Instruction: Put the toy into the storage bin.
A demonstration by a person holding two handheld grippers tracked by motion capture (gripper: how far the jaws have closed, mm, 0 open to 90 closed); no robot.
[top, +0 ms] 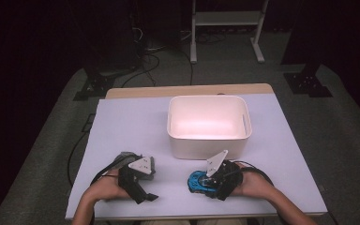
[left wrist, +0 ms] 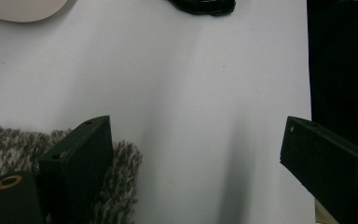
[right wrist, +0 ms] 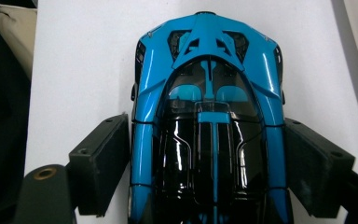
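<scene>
Two grippers rest on the table (top: 122,117): right gripper (right wrist: 207,154) jaws seemingly touching a blue toy car (right wrist: 207,93); left gripper (left wrist: 193,149) gaping beside grey fabric (left wrist: 9,144).

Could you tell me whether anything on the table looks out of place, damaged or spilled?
Nothing stands out. The blue and black toy car sits upright on the white table between the right gripper pads, the grey knitted cloth lies flat by the left gripper, and the white plastic bin looks intact.
</scene>
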